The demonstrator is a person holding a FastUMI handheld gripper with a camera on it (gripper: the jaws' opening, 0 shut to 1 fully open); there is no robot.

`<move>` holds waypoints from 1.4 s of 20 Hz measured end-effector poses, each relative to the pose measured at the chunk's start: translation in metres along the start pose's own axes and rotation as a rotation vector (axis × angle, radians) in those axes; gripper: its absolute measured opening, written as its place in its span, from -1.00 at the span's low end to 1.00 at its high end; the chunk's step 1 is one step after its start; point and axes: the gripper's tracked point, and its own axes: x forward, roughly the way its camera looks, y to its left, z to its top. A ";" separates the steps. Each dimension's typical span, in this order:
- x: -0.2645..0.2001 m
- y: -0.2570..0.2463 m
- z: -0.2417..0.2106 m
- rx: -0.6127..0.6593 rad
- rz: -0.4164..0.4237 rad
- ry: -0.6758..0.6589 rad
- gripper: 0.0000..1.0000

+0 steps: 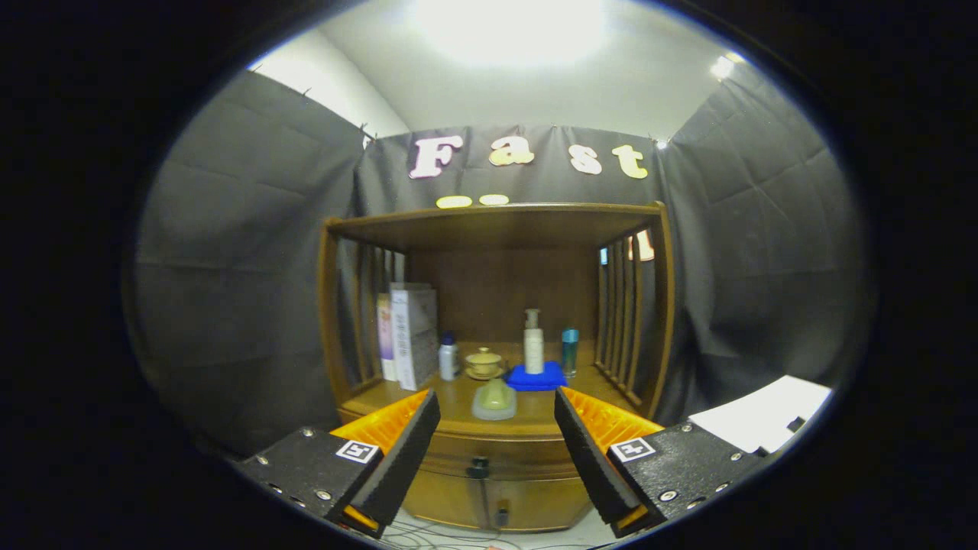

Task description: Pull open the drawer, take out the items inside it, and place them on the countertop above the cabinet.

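Observation:
A wooden cabinet stands ahead with its countertop (458, 401) under a shelf roof. The drawer (497, 452) below the countertop is closed, its small dark knob (479, 463) between and beyond my fingertips. My gripper (497, 428) is open, its two black-padded orange fingers (397, 458) spread wide and apart from the cabinet, nothing between them. A pale green item under a clear cover (494, 400) sits near the countertop's front edge.
On the countertop stand white boxes (412, 345), a small white bottle (448, 359), a tan lidded cup (484, 363), a pump bottle (533, 344) on a blue cloth (537, 378), and a teal tube (570, 351). White paper (764, 416) lies right. Cables (435, 538) trail on the floor.

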 end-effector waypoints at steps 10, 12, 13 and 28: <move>-0.025 -0.014 0.015 -0.077 -0.093 -0.015 0.89; -0.026 -0.016 0.008 -0.047 -0.090 0.019 0.89; -0.028 -0.018 0.003 -0.028 -0.091 0.039 0.89; -0.026 -0.064 0.005 0.035 -0.154 0.014 0.89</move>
